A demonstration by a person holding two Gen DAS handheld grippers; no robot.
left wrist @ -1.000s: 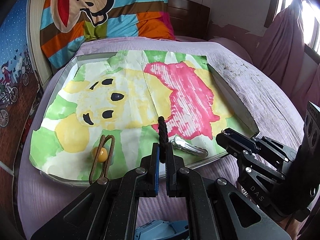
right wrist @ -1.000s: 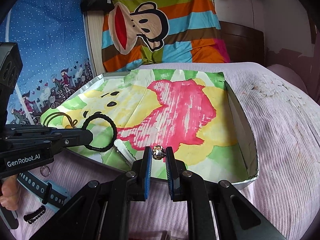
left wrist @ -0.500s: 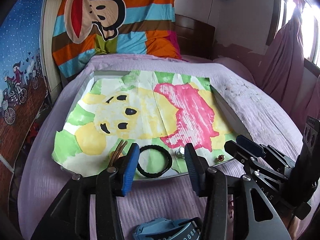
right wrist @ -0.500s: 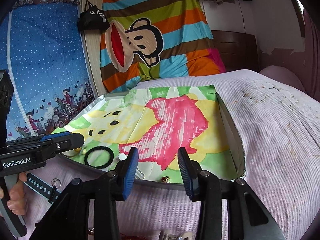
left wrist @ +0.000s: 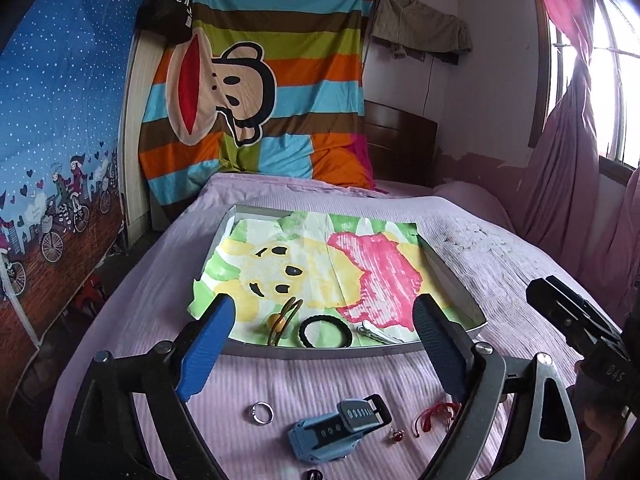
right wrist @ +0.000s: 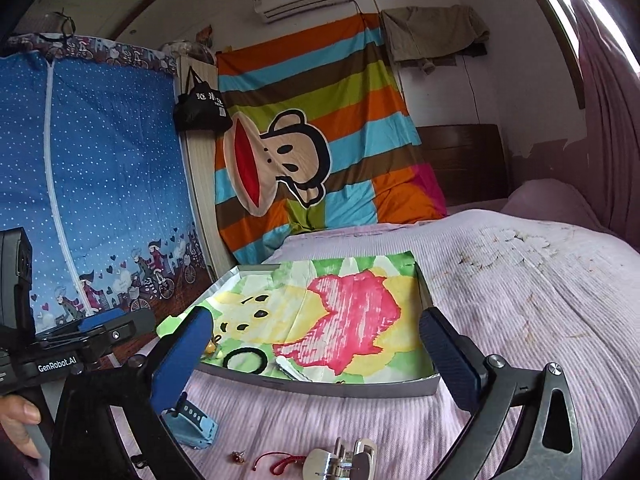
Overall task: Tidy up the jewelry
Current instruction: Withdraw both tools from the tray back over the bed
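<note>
A shallow grey tray lined with a painted paper sits on the bed. In it lie a black hair tie, a white hair clip and a brown loop with a yellow bead. My left gripper is open and empty, held back from the tray's near edge. My right gripper is open and empty too. On the bedspread in front of the tray lie a silver ring, a blue watch, a red cord and a small red stud.
The bed has a pink ribbed bedspread. A white claw clip lies at the near edge in the right wrist view. A striped monkey blanket hangs behind. A blue wardrobe stands at the left. Pink curtains hang at the right.
Both grippers opened and let go: the left dropped the black hair tie in the tray, the right a small stud. Both then drew back and up from the tray.
</note>
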